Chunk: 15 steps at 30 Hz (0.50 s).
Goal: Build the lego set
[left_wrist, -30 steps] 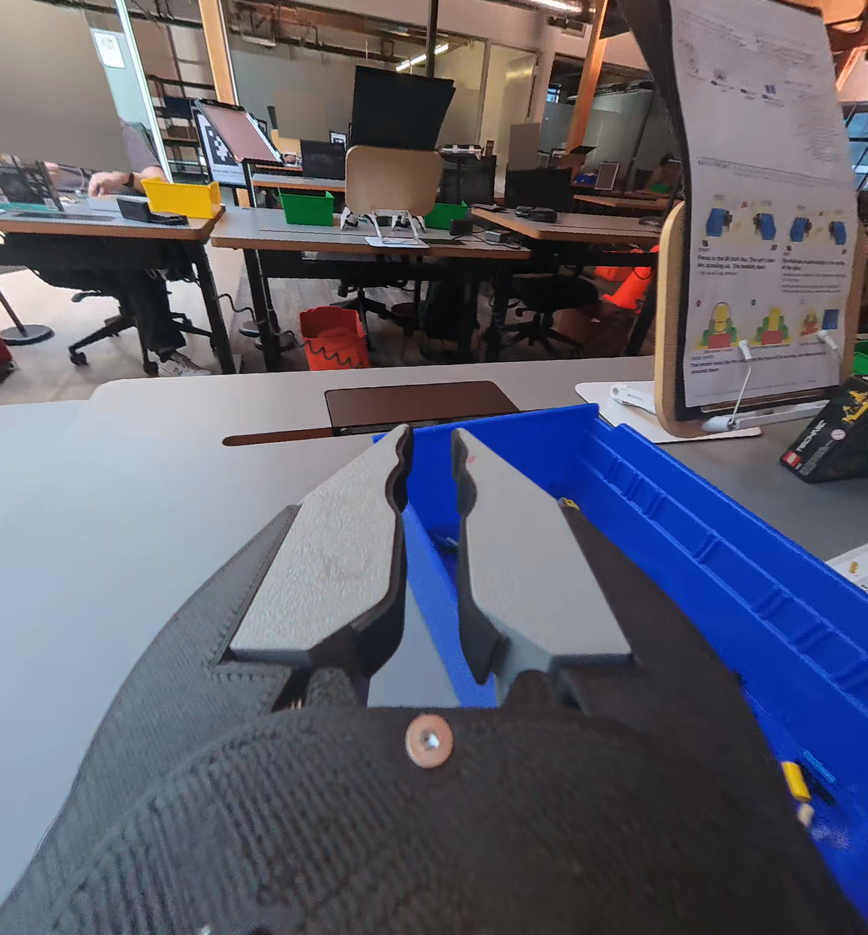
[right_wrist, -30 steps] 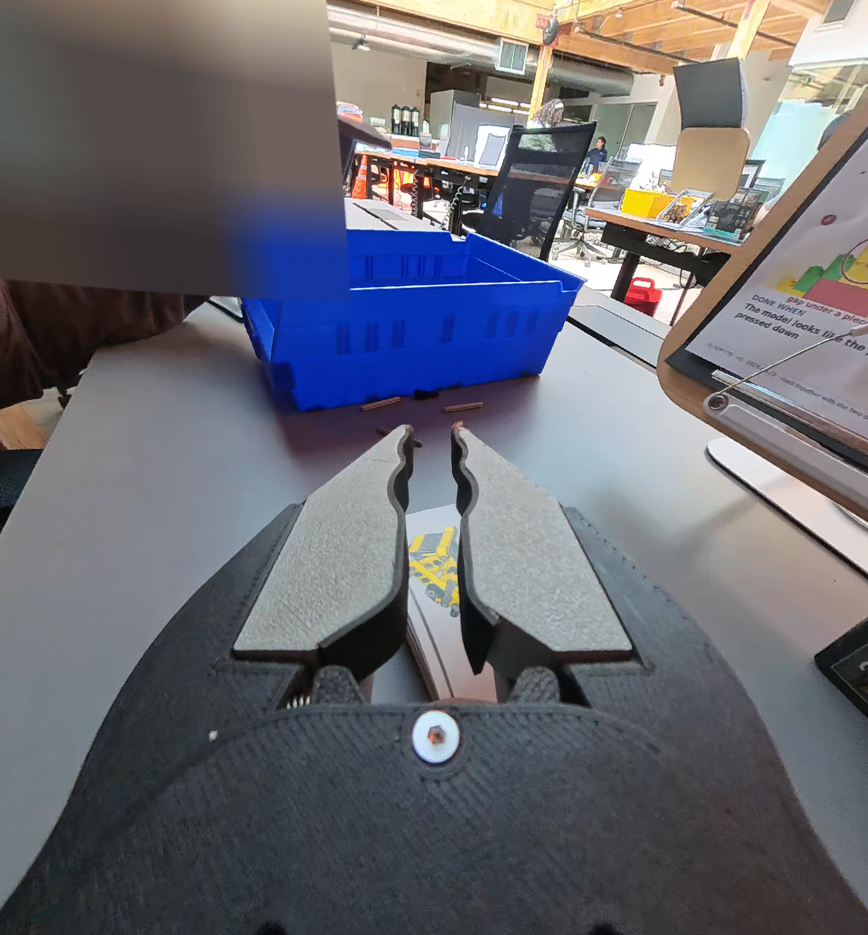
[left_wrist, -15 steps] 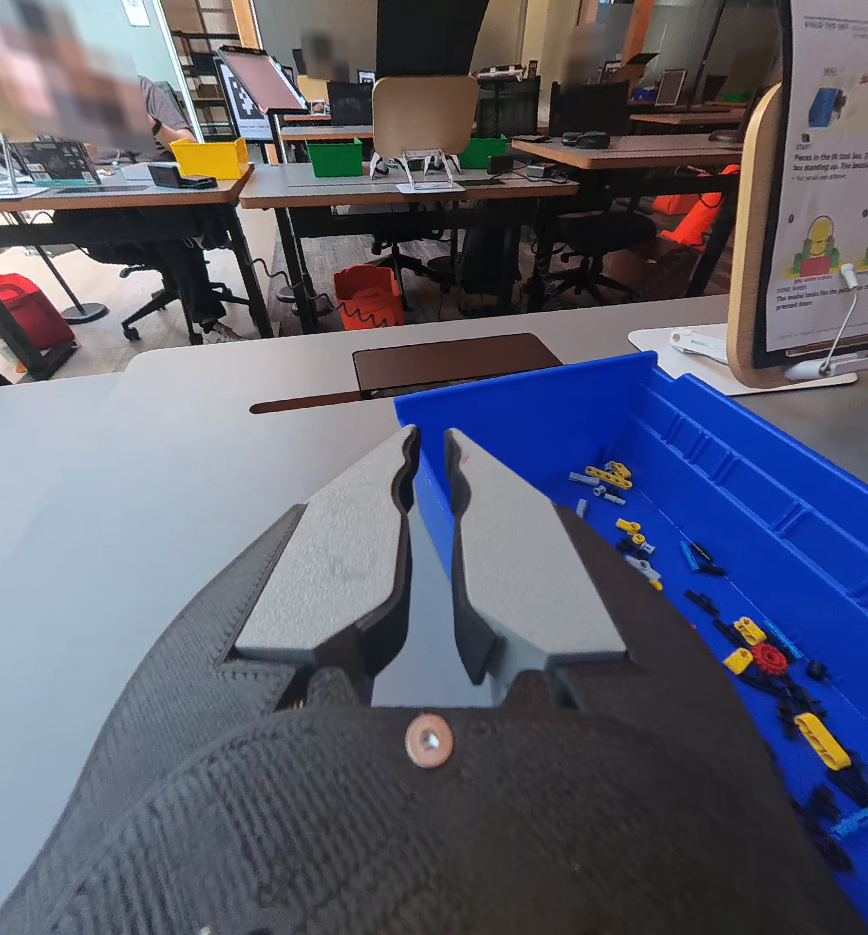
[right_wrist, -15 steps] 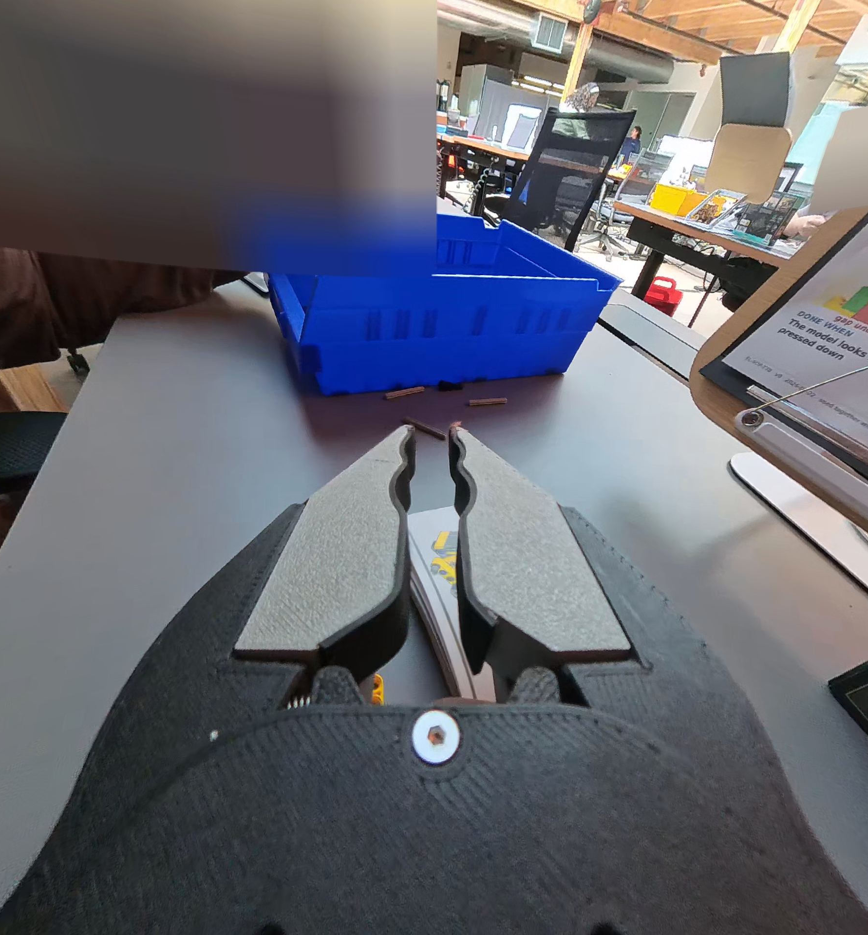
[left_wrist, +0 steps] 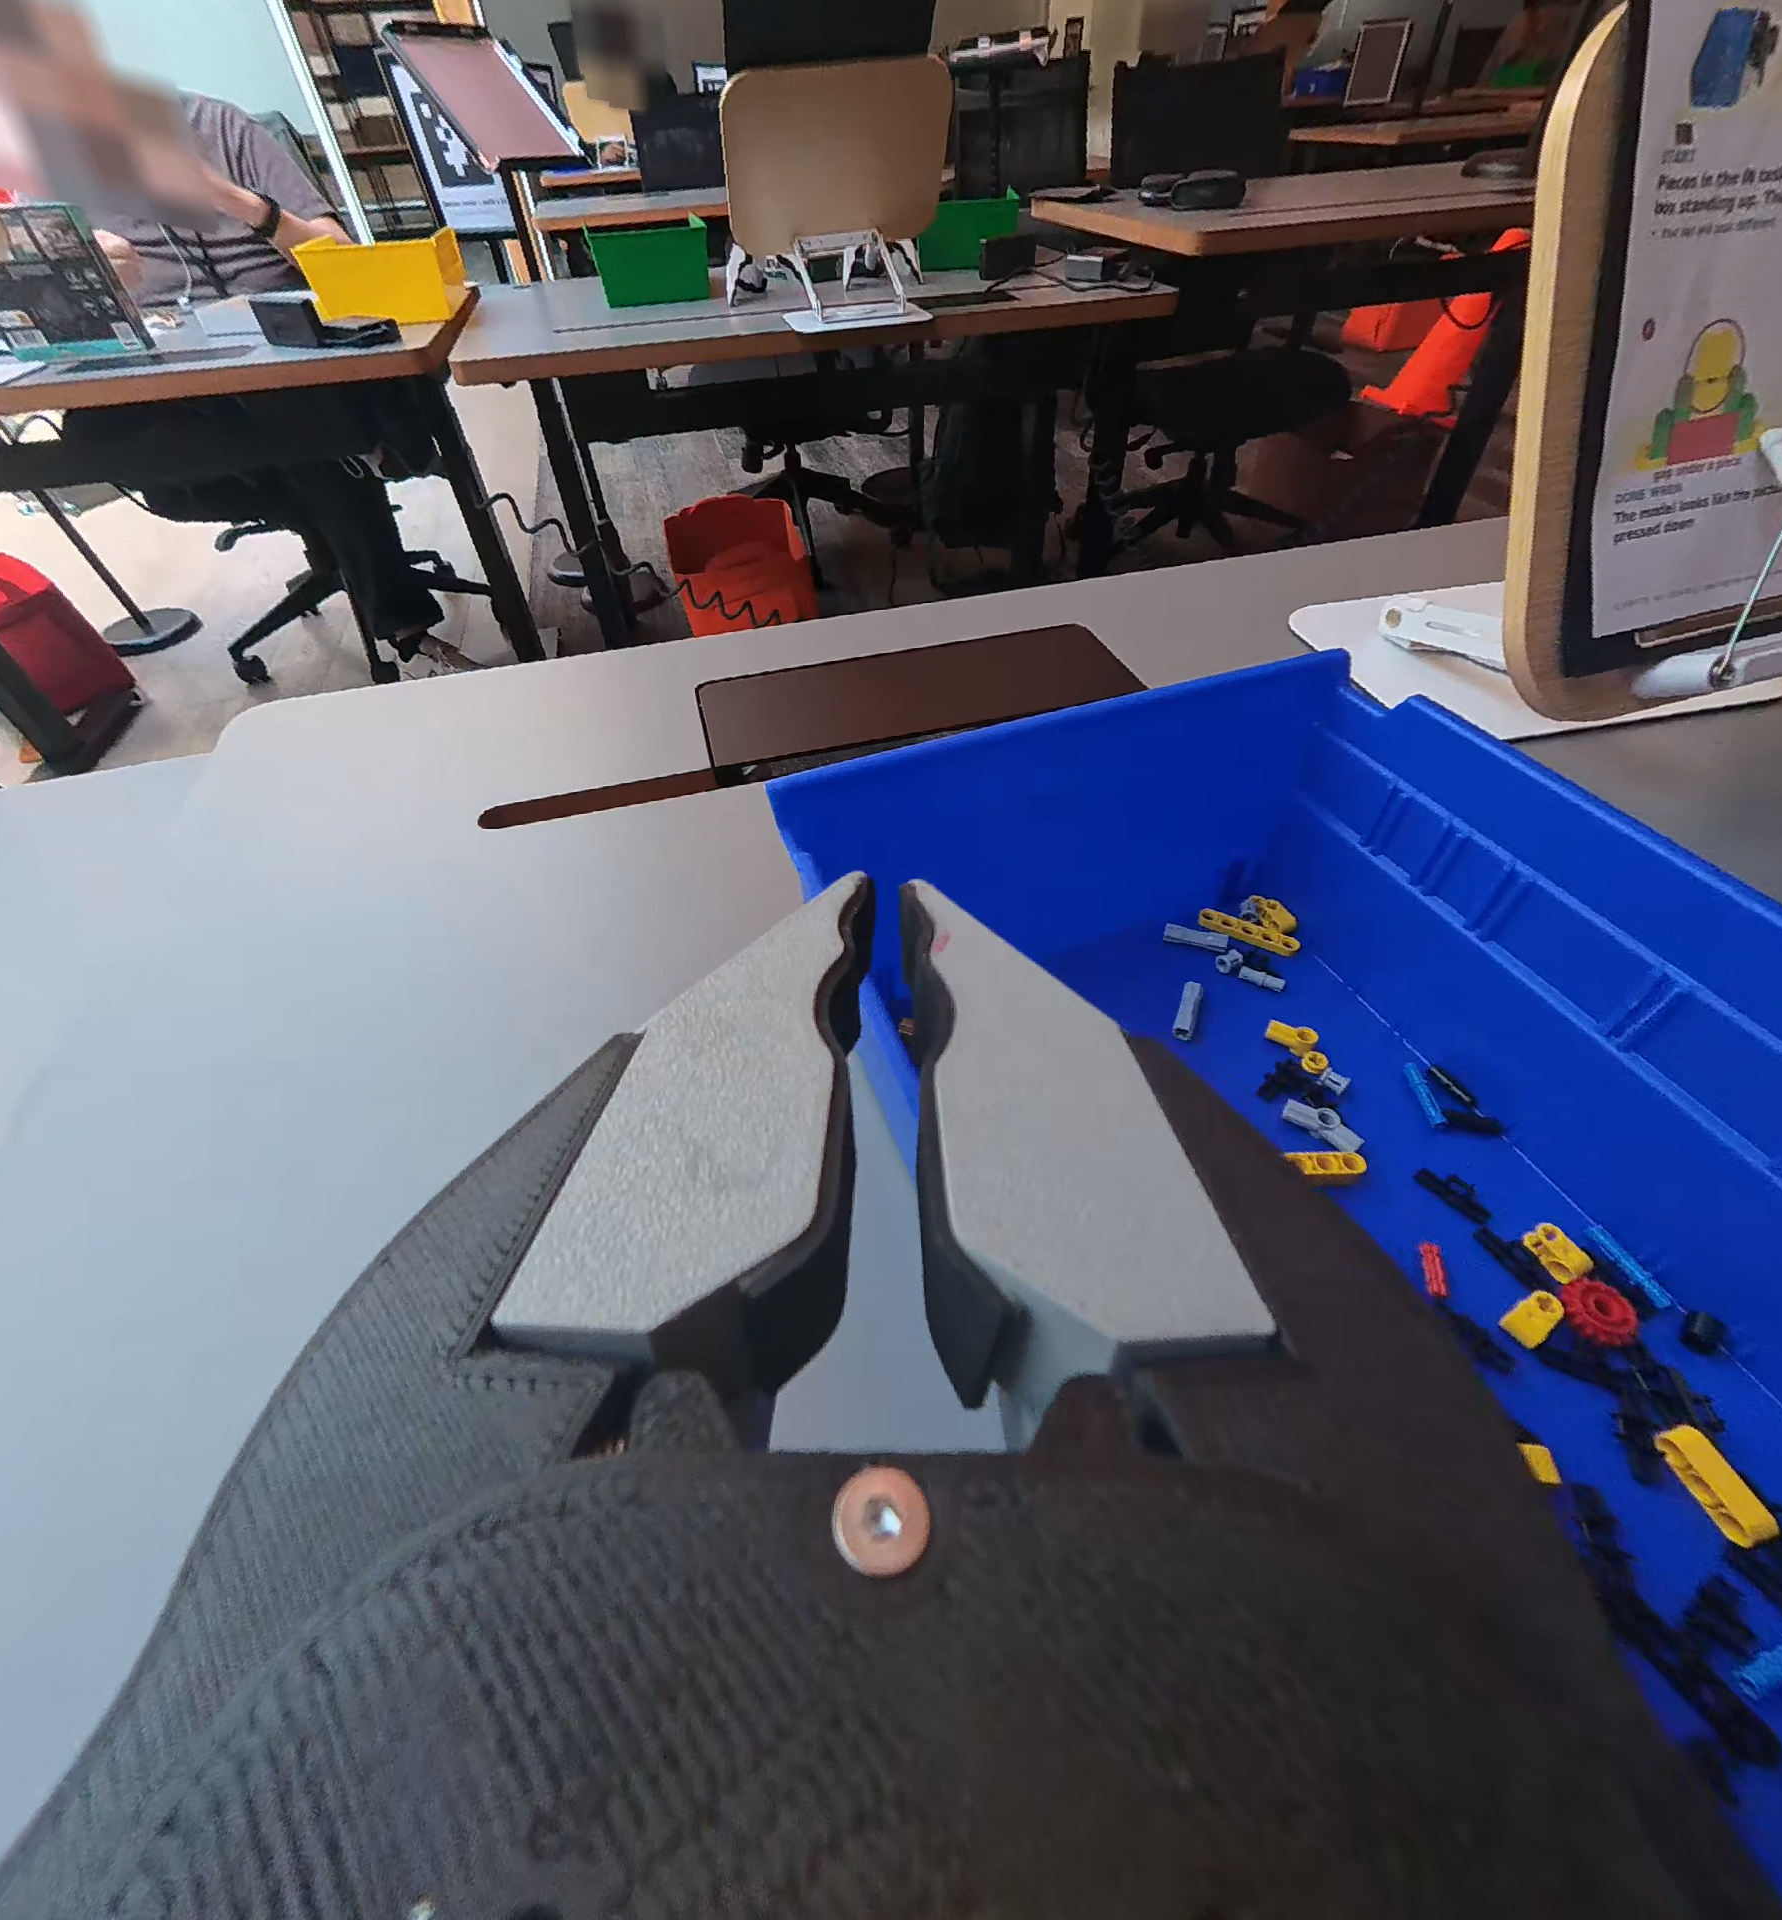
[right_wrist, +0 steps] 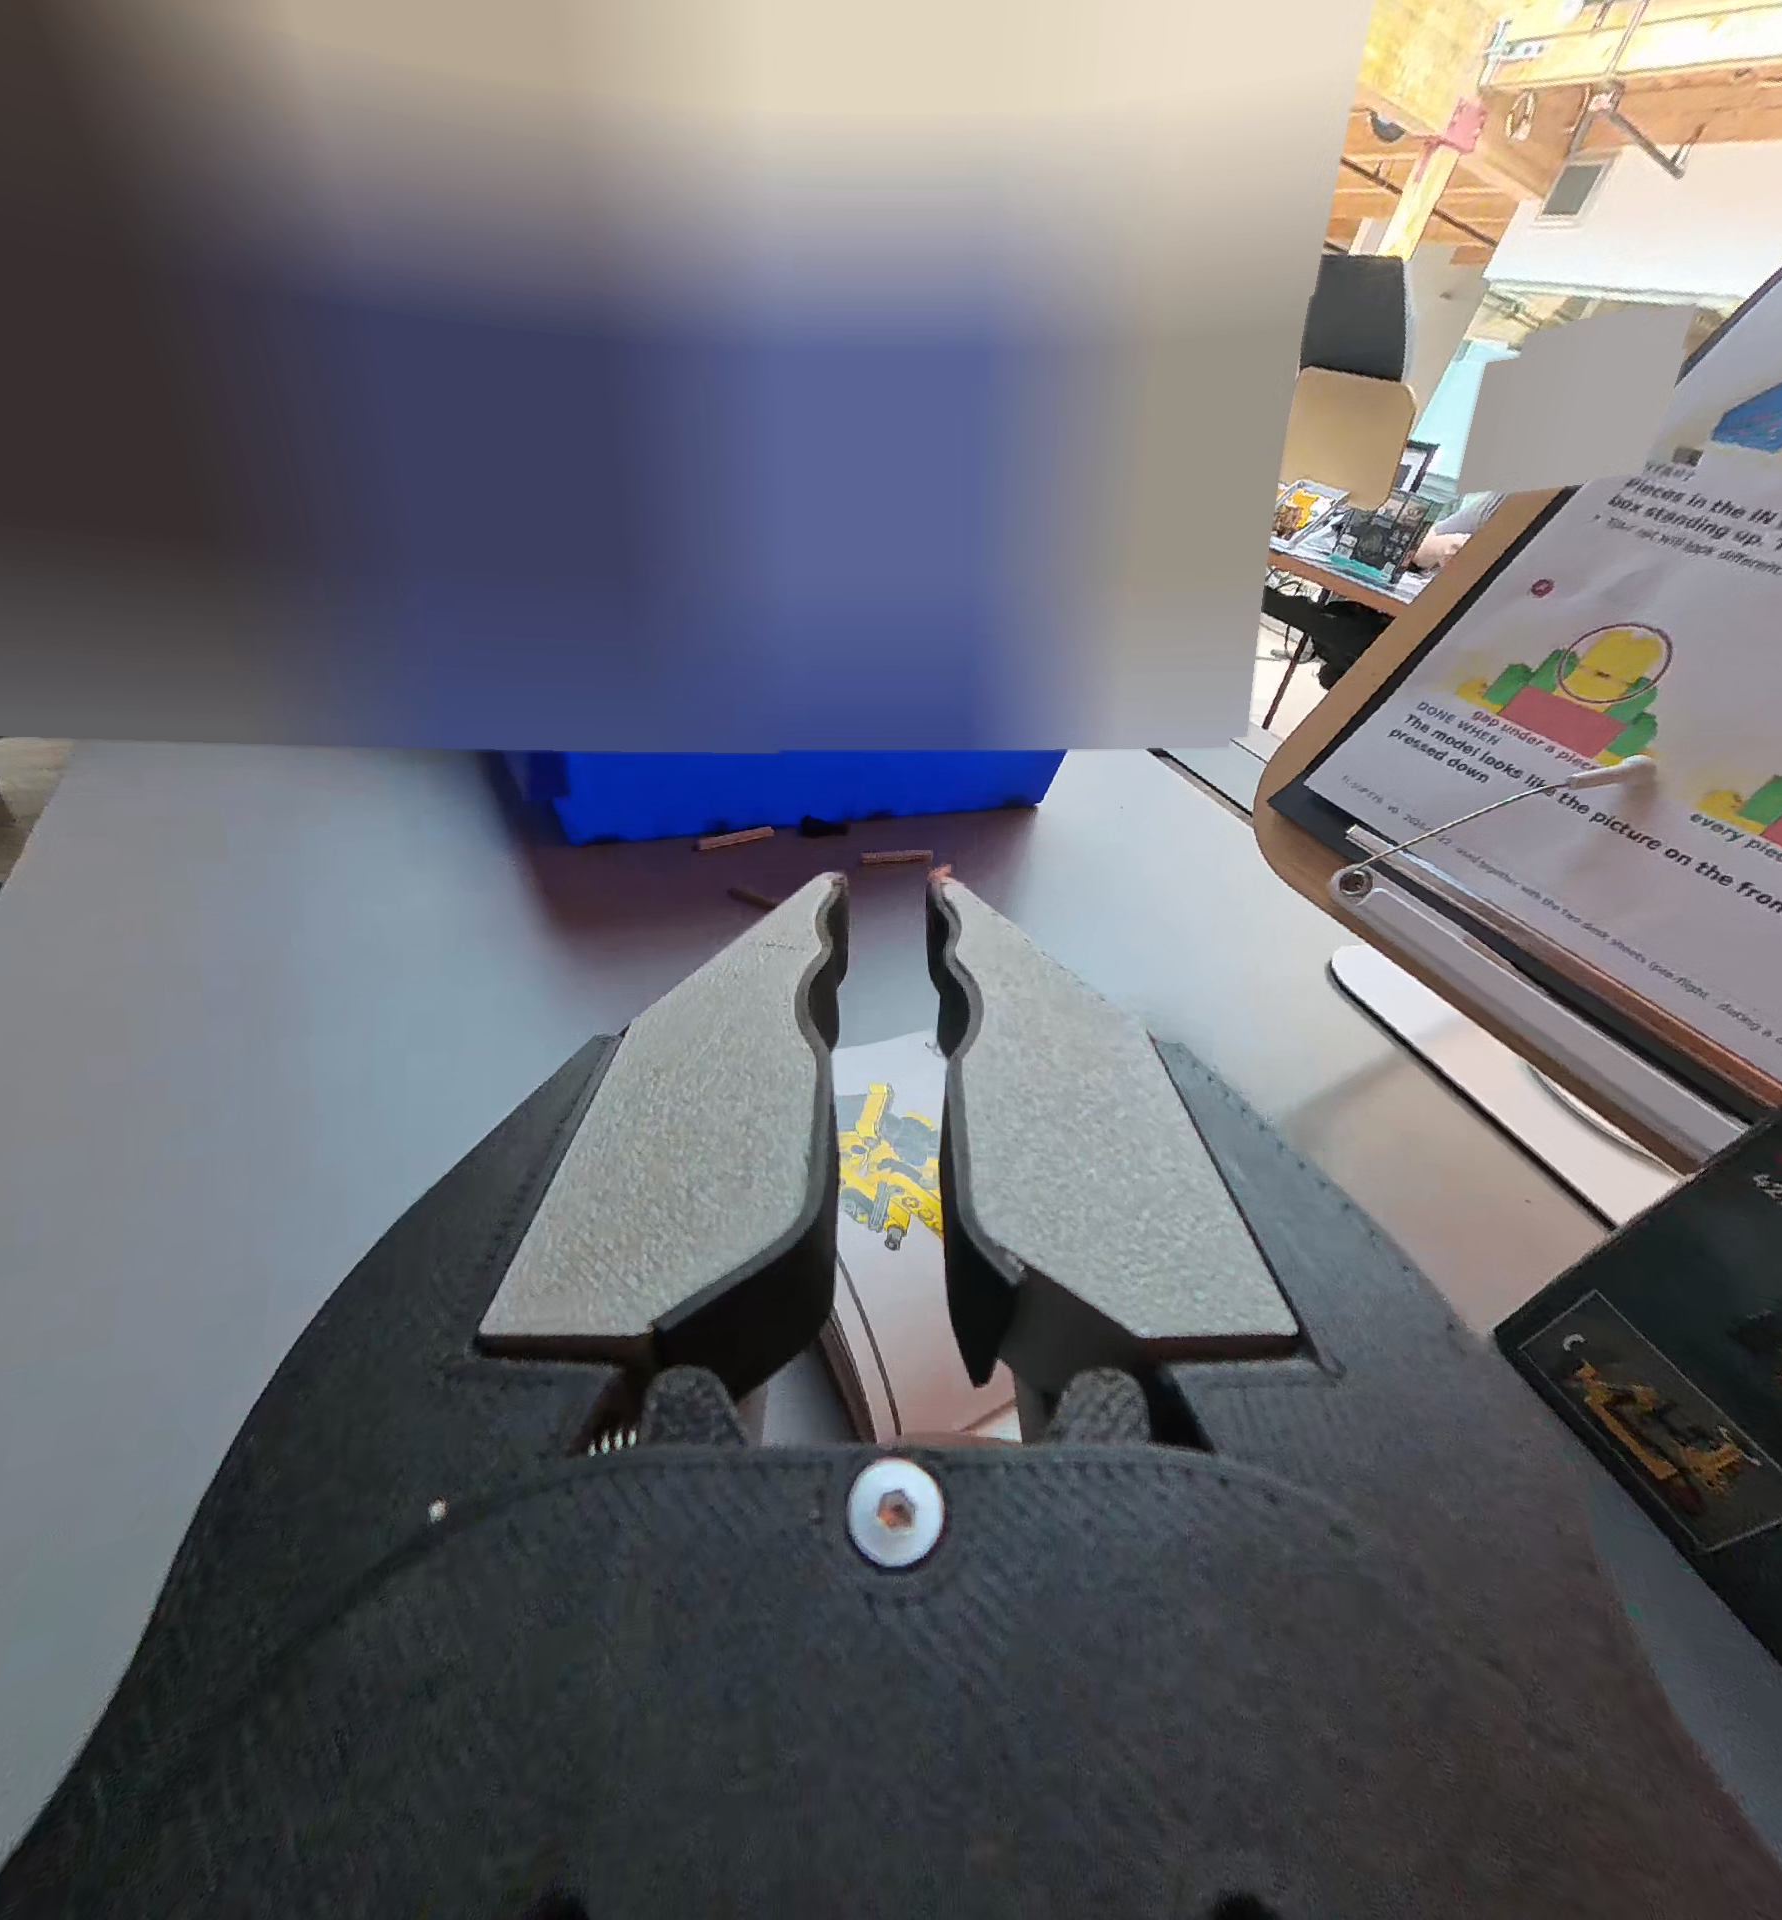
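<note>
The left hand-held gripper (left_wrist: 885,902) holds nothing, its jaws drawn nearly together with only a thin slit between the tips. It hovers over the near corner of the blue bin (left_wrist: 1022,774), which stretches away ahead and to its right on the grey table (left_wrist: 243,987). On the bin floor, to the right of the fingers, lie the loose lego pieces (left_wrist: 1313,1081): yellow, grey, black and blue bits, and a red gear (left_wrist: 1598,1314) farther back toward the wrist.

The right hand-held gripper (right_wrist: 887,883) is likewise empty, its jaws a narrow gap apart. Directly beneath its fingers lies the instruction booklet (right_wrist: 892,1153), flat on the table. Ahead of its tips sit a few small brown sticks (right_wrist: 736,840) beside the bin's wall, to its right a task sheet on a stand (right_wrist: 1635,748), and near its right side the set's dark box (right_wrist: 1697,1392).

No building seems started: the step looks like choosing a first piece. The next move likely calls for opening the left jaws and lowering them into the bin over one small part, clear of its neighbours.
</note>
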Each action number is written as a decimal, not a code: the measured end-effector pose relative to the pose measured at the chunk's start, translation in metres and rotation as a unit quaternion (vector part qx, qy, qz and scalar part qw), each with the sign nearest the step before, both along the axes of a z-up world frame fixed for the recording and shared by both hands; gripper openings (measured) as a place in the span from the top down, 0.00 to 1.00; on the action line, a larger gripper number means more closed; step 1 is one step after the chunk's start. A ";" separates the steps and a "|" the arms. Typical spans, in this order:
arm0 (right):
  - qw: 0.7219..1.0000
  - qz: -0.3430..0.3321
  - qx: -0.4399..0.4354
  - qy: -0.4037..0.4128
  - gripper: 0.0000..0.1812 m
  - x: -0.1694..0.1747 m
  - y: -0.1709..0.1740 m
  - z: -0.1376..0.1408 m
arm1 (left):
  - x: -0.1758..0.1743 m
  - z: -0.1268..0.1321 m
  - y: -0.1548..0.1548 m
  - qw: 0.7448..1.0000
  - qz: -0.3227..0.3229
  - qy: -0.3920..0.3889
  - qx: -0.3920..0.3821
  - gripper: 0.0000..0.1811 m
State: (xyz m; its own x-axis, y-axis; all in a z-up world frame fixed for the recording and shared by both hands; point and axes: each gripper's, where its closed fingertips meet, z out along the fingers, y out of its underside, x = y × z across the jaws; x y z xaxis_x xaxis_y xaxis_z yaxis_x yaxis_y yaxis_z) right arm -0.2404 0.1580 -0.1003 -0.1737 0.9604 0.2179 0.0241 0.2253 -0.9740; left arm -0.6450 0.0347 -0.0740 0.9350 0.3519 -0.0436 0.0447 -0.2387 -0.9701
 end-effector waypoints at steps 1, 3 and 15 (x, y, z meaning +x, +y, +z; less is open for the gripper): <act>1.000 0.002 -0.003 -0.008 0.94 -0.002 0.001 -0.004 | 0.000 -0.001 0.000 1.000 0.000 0.001 -0.004 0.99; 1.000 0.010 -0.015 -0.017 0.94 -0.004 0.000 -0.008 | -0.001 -0.003 0.001 1.000 0.001 0.002 -0.007 1.00; 0.997 0.038 -0.040 -0.047 0.94 -0.008 -0.005 -0.020 | -0.003 -0.008 0.003 1.000 0.004 -0.005 -0.010 1.00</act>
State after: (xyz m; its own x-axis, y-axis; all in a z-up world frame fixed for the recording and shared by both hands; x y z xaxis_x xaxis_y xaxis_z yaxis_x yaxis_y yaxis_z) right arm -0.2485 0.1528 -0.1201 -0.2633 0.9572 0.1203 0.1020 0.1516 -0.9832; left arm -0.6478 0.0375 -0.0819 0.9329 0.3578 -0.0412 0.0561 -0.2572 -0.9647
